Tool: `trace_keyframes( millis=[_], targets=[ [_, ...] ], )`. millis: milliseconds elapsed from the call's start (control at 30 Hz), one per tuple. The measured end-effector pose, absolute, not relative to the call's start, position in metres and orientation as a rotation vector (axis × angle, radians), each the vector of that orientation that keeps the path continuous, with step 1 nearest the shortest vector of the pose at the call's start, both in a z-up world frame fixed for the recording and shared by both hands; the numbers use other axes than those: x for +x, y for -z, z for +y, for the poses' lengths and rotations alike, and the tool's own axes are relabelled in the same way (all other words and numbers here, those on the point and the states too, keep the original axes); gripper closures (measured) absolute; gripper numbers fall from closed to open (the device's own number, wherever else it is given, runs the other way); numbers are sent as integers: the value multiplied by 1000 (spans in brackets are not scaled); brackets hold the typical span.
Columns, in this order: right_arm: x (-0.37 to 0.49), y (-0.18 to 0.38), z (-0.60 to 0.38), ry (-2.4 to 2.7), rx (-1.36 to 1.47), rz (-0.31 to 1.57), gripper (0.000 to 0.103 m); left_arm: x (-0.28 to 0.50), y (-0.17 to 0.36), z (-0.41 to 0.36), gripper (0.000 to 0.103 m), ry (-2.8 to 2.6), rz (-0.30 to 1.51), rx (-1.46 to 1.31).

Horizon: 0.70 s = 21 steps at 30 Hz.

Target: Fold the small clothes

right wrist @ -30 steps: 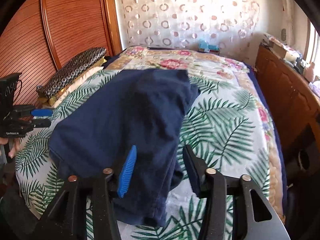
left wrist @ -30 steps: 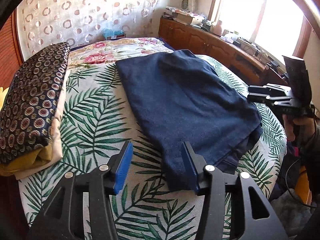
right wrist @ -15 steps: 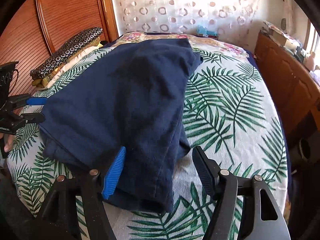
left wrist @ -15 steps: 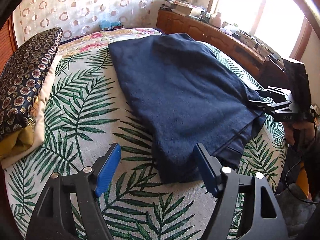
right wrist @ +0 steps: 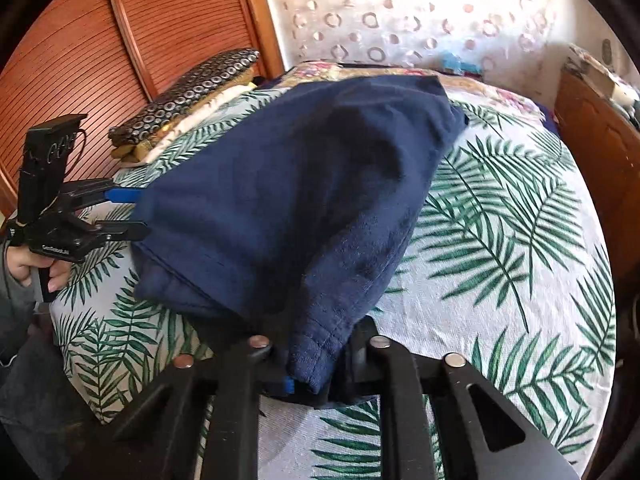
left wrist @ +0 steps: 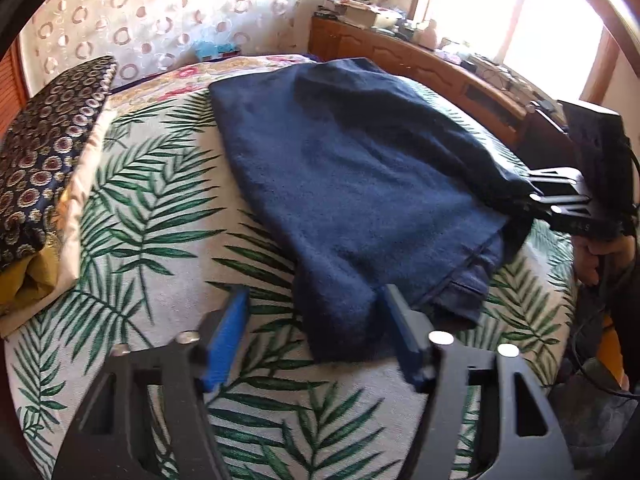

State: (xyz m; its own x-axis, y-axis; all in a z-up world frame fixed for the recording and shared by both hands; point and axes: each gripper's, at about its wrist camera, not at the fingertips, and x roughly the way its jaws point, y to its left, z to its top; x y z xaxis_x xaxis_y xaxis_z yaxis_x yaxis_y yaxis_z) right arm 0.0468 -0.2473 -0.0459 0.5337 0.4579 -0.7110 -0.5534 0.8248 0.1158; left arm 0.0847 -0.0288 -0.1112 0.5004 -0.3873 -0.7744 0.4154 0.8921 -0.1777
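A dark navy garment lies folded lengthwise on the palm-leaf bedspread; it also shows in the right wrist view. My left gripper is open, its blue pads on either side of the garment's near corner, low over the bed. It shows from the side in the right wrist view, jaws apart at the cloth's edge. My right gripper is shut on the garment's hem at the other near corner. It also shows in the left wrist view, clamped on the cloth's right edge.
A patterned dark pillow on yellow and cream bedding lies along the bed's left side. A floral quilt lies at the far end. A wooden cabinet with clutter runs along the right under the window. A slatted wooden wall stands behind the pillow.
Both grippers have moved in to the garment's near corners. The right gripper has closed on the hem. The left gripper stays open and now straddles the corner.
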Motion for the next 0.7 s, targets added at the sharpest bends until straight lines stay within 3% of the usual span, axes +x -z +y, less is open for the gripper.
trace_keyframes(
  millis=[33,67,133,367,633,700],
  targets=[
    [48,44,-248,-613,-113,800,90,85,110,-29,60,511,936,20],
    [49,40,-252,-627,-88,788,90,85,109,-30,77,542,949,3],
    [52,29,-259,-658,-46,754,91,86,104,-35,89,577,952,2],
    [77,-15,-275,-694,63,652,91,107,41,-29,93,583,804,-51],
    [165,-52,-287,-611,162,636,90,209,-7,-16,93,456,718,-137],
    [193,-50,-283,-580,161,667,83,242,-1,-18,93,415,743,-138]
  ],
)
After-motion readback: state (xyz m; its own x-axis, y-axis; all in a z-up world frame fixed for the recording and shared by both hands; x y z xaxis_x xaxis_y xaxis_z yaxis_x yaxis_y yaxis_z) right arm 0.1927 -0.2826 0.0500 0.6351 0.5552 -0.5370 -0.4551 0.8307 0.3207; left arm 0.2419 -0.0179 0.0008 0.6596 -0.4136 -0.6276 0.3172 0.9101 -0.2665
